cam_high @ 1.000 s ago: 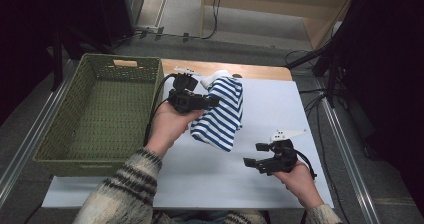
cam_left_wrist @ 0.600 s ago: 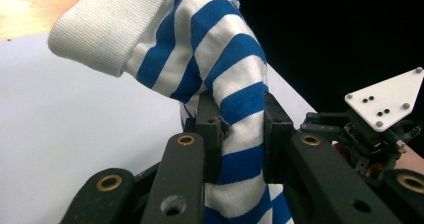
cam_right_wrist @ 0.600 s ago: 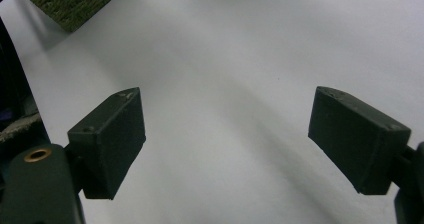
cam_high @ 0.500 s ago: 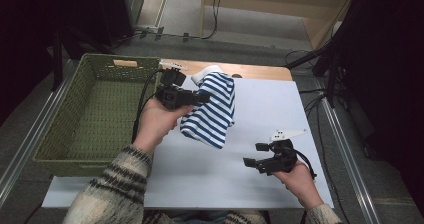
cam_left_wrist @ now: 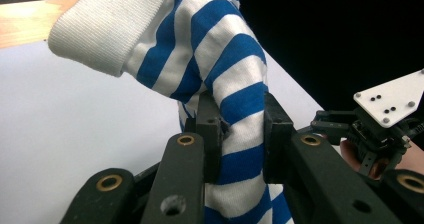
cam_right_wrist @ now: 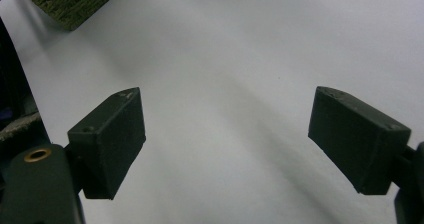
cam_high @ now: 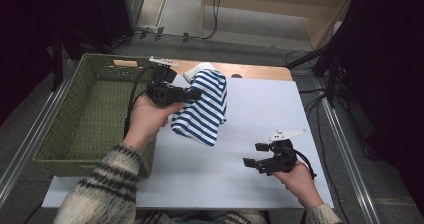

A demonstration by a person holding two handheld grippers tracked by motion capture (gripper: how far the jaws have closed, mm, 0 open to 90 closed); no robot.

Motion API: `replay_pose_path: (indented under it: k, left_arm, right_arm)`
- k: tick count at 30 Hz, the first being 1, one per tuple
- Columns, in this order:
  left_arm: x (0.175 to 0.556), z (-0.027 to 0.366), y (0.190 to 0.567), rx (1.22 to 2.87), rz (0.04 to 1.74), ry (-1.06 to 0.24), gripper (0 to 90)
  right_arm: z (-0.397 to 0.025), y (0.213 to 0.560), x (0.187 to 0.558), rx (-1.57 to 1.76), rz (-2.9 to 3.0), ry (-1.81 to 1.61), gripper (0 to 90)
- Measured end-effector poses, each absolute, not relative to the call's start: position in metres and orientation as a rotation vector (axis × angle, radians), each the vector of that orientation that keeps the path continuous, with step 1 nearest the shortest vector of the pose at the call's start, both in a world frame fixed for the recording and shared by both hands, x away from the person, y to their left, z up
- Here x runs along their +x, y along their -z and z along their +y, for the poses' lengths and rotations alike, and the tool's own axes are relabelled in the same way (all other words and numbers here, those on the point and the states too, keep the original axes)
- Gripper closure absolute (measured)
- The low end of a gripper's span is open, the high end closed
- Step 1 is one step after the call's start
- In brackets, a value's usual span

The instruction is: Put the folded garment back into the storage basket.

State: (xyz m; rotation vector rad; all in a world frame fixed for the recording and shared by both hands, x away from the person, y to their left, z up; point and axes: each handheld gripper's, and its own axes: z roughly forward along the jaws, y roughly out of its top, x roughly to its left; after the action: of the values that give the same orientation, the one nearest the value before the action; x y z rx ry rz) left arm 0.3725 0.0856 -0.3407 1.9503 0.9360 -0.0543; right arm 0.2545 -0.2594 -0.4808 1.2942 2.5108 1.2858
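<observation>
A blue-and-white striped garment (cam_high: 204, 109) with a white ribbed cuff hangs above the white table (cam_high: 260, 114), lifted off its surface. My left gripper (cam_high: 196, 95) is shut on the garment, beside the basket's right rim. In the left gripper view the striped garment (cam_left_wrist: 220, 59) is pinched between the two black jaws of the left gripper (cam_left_wrist: 242, 134), the cuff hanging up and left. My right gripper (cam_high: 255, 154) rests low at the table's front right, open, with nothing between its jaws. In the right gripper view the right gripper (cam_right_wrist: 227, 134) spans bare white table.
A green woven basket (cam_high: 65, 139) stands at the table's left side, with nothing inside it. A strip of bare wood (cam_high: 250, 71) runs along the table's far edge. Cables lie on the floor beyond. The other gripper's grey plate (cam_left_wrist: 392, 96) shows in the left gripper view.
My left gripper has carried the striped garment leftward and up, toward the basket's rim. The right gripper has stayed in place, open.
</observation>
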Motion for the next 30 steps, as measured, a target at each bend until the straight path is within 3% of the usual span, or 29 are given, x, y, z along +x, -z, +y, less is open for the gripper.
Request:
replay_pose_path:
  k: [30]
  left_arm:
    - [0.380, 0.131, 0.332, 1.930, 0.976, 0.014, 76.6]
  right_arm:
    - [-0.260, 0.481, 0.255, 1.298, 2.509, -1.287, 13.2]
